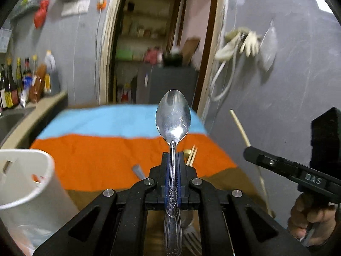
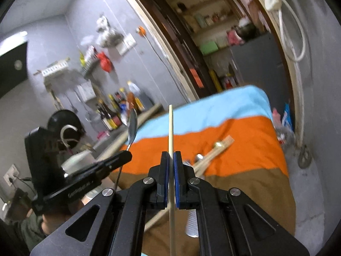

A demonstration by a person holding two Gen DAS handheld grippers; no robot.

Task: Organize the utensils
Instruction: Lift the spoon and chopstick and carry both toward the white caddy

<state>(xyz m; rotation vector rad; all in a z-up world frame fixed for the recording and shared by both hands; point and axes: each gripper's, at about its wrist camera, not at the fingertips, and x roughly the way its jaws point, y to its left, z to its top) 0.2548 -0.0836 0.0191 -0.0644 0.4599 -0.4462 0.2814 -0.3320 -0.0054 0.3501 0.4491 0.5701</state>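
My left gripper (image 1: pixel 173 156) is shut on the patterned handle of a steel spoon (image 1: pixel 173 117), whose bowl stands up above the table. A white slotted utensil holder (image 1: pixel 27 181) is close at lower left in the left wrist view. My right gripper (image 2: pixel 171 155) is shut on a single pale wooden chopstick (image 2: pixel 170 125) that points up. More chopsticks (image 2: pixel 215 152) and other metal utensils (image 2: pixel 199 156) lie on the striped cloth (image 2: pixel 245 145) below. In the right wrist view the left gripper (image 2: pixel 125 155) with the spoon (image 2: pixel 132 128) is to the left.
The table carries a cloth (image 1: pixel 102 157) striped blue, orange and brown. A counter with sauce bottles (image 1: pixel 25 83) and a sink (image 1: pixel 10 121) runs along the left. A grey wall and an open doorway (image 1: pixel 157 49) stand behind. A hand (image 1: pixel 309 217) holds the right gripper.
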